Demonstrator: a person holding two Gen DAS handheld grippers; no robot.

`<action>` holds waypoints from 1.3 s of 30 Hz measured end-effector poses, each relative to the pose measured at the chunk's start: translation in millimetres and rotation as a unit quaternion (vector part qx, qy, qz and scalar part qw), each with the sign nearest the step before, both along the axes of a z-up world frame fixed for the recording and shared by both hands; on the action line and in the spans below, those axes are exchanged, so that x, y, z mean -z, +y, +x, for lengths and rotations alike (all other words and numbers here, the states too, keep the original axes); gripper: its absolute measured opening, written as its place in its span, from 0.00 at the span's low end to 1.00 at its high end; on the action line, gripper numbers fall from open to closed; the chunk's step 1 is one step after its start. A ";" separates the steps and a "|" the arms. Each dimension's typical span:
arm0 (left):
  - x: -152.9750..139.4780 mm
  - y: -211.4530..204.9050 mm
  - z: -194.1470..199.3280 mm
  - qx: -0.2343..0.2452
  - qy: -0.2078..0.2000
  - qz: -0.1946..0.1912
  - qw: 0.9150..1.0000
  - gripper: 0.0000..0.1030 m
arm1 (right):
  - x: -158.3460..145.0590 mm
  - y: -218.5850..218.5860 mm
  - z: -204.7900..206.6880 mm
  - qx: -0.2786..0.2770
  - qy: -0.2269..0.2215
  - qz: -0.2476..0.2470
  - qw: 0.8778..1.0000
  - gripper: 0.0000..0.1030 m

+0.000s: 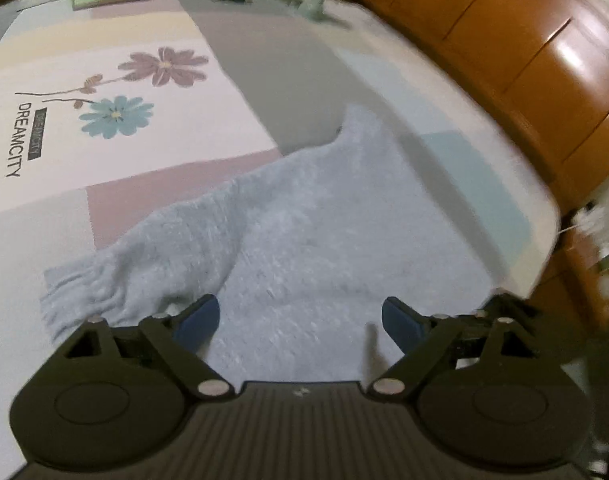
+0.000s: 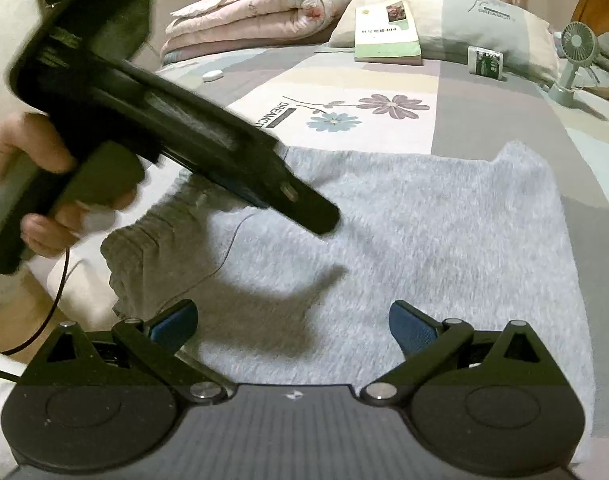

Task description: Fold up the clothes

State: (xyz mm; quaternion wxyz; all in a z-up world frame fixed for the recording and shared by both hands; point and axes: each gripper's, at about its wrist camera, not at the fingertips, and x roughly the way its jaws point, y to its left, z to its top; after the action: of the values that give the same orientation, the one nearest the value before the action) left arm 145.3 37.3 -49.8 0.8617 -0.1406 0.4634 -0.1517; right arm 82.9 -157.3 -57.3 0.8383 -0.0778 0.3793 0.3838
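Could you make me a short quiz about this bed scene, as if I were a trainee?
1. True or false: the left tool is clamped on the grey sweater.
2. Which item rests on the pillow? A) green-edged book B) small fan C) pink quilt
3. Fill in: the sheet bears printed ______ beside the word DREAMCITY.

Key:
1. False; both the left tool and the right tool stand open above the sweater, nothing between their pads.
2. A.
3. Flowers.
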 end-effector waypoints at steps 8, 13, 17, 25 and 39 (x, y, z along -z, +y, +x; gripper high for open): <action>-20.3 18.1 -32.9 -0.057 -0.037 0.048 0.997 0.90 | 1.4 26.3 -2.0 -0.046 0.020 0.011 0.999 1.00; -15.4 23.4 -41.9 -0.072 -0.033 0.078 0.994 0.90 | 5.5 36.6 -4.6 -0.048 0.023 -0.011 0.999 1.00; -22.2 23.9 -49.0 -0.075 -0.047 0.091 0.992 0.90 | -7.7 36.4 -8.4 -0.048 0.014 0.009 0.999 1.00; -30.9 24.1 -48.3 -0.067 -0.065 0.072 0.993 0.90 | -1.7 59.3 -17.4 -0.124 0.045 0.011 0.991 1.00; -3.2 18.3 -1.7 -0.054 -0.041 0.044 0.997 0.90 | -13.3 42.7 -15.4 -0.082 0.017 -0.002 0.996 1.00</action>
State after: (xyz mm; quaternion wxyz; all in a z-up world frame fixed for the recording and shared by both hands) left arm 143.6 55.6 -46.6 0.8920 -0.1216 0.4259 -0.0899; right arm 67.5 -114.7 -44.0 0.7971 -0.1038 0.3871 0.4516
